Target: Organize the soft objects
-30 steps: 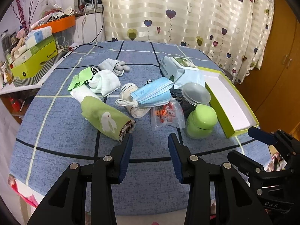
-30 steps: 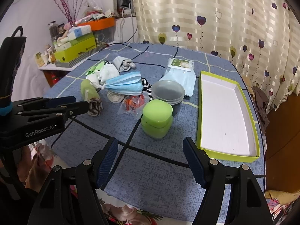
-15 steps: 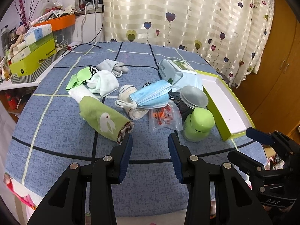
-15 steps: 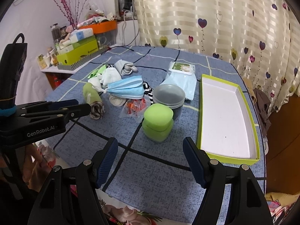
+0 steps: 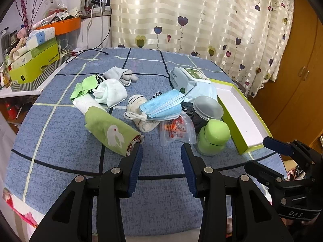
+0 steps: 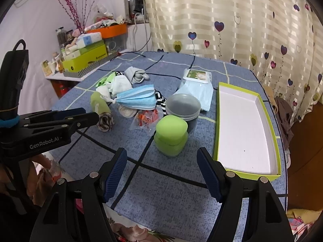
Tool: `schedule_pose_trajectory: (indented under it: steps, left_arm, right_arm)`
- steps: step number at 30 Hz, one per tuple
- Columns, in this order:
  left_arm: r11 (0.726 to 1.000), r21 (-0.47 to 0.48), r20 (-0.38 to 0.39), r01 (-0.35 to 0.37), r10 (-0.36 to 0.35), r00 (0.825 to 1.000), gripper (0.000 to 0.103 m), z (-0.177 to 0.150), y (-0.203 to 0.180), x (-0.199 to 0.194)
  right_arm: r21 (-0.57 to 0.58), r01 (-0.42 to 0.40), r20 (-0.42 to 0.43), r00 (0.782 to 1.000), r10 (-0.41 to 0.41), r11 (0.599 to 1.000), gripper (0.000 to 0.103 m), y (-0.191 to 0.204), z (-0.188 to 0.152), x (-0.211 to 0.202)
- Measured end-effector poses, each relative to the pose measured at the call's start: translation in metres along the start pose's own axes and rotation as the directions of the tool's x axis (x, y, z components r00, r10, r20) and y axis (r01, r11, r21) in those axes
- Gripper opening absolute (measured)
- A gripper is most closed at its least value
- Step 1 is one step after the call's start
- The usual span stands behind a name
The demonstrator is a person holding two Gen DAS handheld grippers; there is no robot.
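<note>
Soft objects are lying heaped at the middle of the bench (image 5: 60,161), which is wearing a blue checked cloth; nothing is sitting yet in the lime-edged tray (image 6: 248,169) at the right, whose white floor is showing bare. Judged from this, sorting is only beginning, and both tools are hovering short of the heap.

The left tool (image 5: 160,153) is standing released, jaws apart with nothing between them, just before the rolled green towel (image 5: 109,130), a plush cylinder carrying a white bird. The right tool (image 6: 162,161) is likewise released and gaping wider, facing the green jar (image 6: 171,135), a hard, glossy, rounded item.

Behind these, the wipes pack (image 5: 189,80) is showing crinkled film, the grey lidded bowl (image 6: 182,105) smooth translucent plastic, the blue face mask (image 5: 163,105) pleated fabric, the pale socks (image 5: 110,91) bunched knit, and the snack packet (image 5: 175,130) clear, wrinkled wrap.

The next move is likely calling for the left tool to advance and pinch the towel across its roll, since limp cloth is prone to unrolling when lifted.
</note>
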State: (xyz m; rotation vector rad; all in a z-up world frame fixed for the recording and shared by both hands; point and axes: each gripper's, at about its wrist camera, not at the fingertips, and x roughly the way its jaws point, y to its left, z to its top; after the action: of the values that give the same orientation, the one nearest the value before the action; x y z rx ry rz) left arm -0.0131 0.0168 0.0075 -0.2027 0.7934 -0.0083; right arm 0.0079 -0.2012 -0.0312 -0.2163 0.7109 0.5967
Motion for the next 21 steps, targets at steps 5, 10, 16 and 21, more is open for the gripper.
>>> schedule_pose_trajectory:
  steps: [5, 10, 16, 21]
  left_arm:
    - [1.0, -0.014, 0.006, -0.013, 0.013, 1.0, 0.041, 0.0004, 0.0026, 0.0009]
    - [1.0, -0.015, -0.003, -0.025, 0.025, 1.0, 0.041, 0.0005, 0.0029, 0.0044]
    - [1.0, -0.022, 0.008, -0.022, 0.022, 1.0, 0.041, 0.0, 0.0041, 0.0045]
    - [1.0, -0.029, -0.011, -0.004, 0.003, 1.0, 0.041, -0.0002, 0.0074, 0.0092]
  right_arm:
    - [-0.003, -0.008, 0.007, 1.0, 0.008, 1.0, 0.072, -0.0001, 0.0017, -0.0005]
    - [-0.001, -0.035, 0.017, 0.999, 0.035, 0.999, 0.072, -0.0024, 0.0037, -0.0016]
    - [0.011, -0.053, 0.024, 0.998, 0.053, 0.999, 0.072, -0.0063, 0.0033, 0.0001]
    - [0.011, -0.059, 0.026, 0.998, 0.059, 0.998, 0.072, -0.007, 0.0029, 0.0007]
